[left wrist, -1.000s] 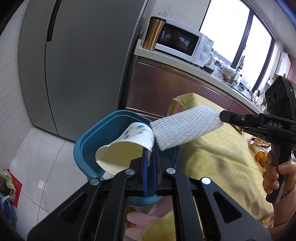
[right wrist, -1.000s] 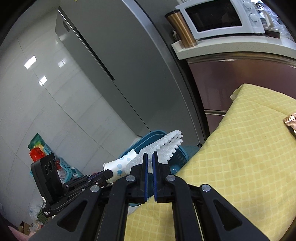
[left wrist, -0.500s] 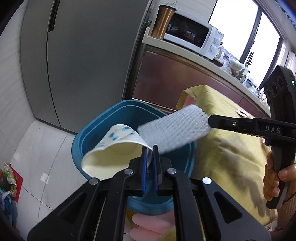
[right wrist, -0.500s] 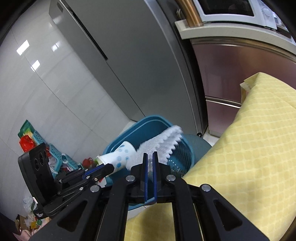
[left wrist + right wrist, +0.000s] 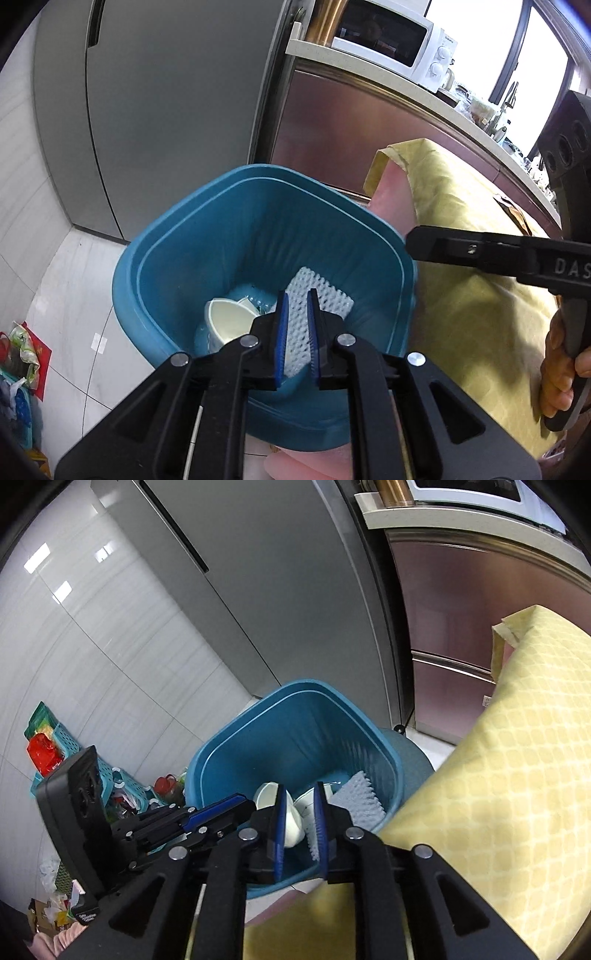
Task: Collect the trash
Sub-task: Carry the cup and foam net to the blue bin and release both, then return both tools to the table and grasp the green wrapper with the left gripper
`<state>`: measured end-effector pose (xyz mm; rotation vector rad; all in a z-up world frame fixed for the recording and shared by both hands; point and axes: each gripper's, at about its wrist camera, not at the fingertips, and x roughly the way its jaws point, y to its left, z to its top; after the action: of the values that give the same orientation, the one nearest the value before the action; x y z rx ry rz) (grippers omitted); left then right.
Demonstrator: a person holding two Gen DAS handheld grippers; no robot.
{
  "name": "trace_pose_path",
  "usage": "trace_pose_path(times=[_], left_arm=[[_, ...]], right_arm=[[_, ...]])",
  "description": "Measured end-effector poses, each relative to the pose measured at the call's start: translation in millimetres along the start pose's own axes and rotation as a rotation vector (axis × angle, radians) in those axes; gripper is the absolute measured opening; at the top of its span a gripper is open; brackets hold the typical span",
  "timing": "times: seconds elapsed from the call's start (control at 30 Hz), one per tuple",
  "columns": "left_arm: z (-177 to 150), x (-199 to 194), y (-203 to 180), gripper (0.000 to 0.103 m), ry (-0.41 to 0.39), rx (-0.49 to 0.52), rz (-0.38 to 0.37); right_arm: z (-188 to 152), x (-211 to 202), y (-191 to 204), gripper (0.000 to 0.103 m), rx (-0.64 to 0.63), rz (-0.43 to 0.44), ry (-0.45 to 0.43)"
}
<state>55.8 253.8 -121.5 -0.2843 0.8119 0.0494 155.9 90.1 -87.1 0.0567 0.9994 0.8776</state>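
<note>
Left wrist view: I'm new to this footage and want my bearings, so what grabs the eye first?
The blue bin fills the middle, standing on the floor between the grey fridge and the yellow tablecloth. At its bottom lie a white paper cup and a white foam net. The left gripper hangs over the bin with nothing between its blue pads, and the right gripper, above the rim, is opening with nothing in it.

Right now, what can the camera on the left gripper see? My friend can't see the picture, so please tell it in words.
A blue bin on the floor holds a white paper cup and white foam netting. The empty left gripper hangs just above it. The right gripper reaches in from a table with a yellow cloth.
</note>
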Motion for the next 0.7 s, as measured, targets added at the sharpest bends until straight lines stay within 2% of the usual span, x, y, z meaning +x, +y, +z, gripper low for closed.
trace_pose_path(times=[0.17,0.33,0.5,0.7], left_arm=[[-3,-14,-6,0.015,-0.035,0.009,-0.013],[-4,-37,-24,0.021,-0.087,0.041,-0.046],[-7,-59,-55,0.027,-0.129,0.092,-0.126],[-14,-70,-105,0.027,-0.131,0.174,-0.243]], right_arm=[[-10,-20,-7,0.020,0.012,0.016,-0.026],[-24,-58,-5,0.029,-0.018,0.007,-0.091],[-41,-105,-7,0.036,-0.032,-0.014,-0.169],[-67,-157,-24,0.037,-0.013,-0.058,-0.237]])
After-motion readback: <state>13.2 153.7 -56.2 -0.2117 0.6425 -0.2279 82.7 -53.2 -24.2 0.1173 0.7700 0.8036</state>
